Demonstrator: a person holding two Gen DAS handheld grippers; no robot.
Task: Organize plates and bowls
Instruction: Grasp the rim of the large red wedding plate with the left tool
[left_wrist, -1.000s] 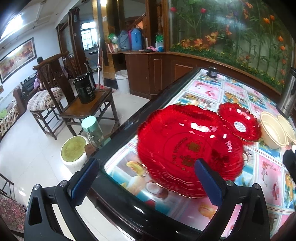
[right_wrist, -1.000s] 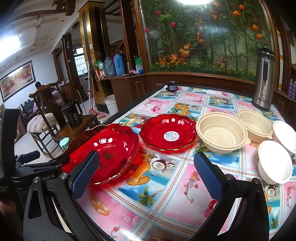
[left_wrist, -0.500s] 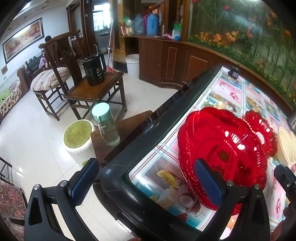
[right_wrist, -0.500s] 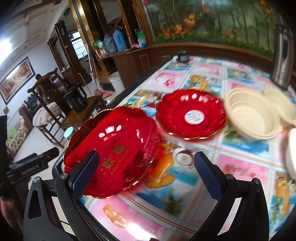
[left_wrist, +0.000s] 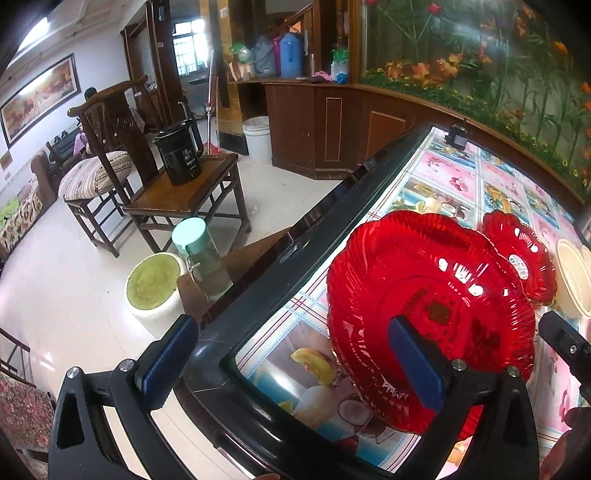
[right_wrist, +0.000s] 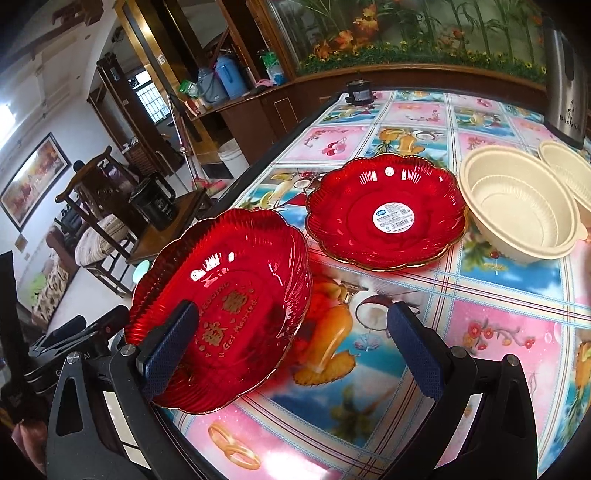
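Observation:
A large red plate with gold lettering (right_wrist: 229, 295) sits at the table's near left corner, also in the left wrist view (left_wrist: 432, 302). A second red plate with a white sticker (right_wrist: 384, 210) lies behind it, also in the left wrist view (left_wrist: 521, 258). Two cream bowls (right_wrist: 517, 206) stand to its right. My right gripper (right_wrist: 291, 354) is open, its left finger over the lettered plate's near side. My left gripper (left_wrist: 291, 365) is open at the table corner, its right finger in front of the lettered plate.
The table (right_wrist: 406, 369) has a glossy fruit-print cloth and a dark rim (left_wrist: 258, 306). A steel thermos (right_wrist: 565, 70) stands at the back right. Left of the table are a stool with a bottle (left_wrist: 203, 254), a side table with a black kettle (left_wrist: 179, 155), and a chair.
My right gripper has moved in and down toward the lettered plate, which now sits partly between its fingers. My left gripper has swung left to the table corner, then eased back toward the plate.

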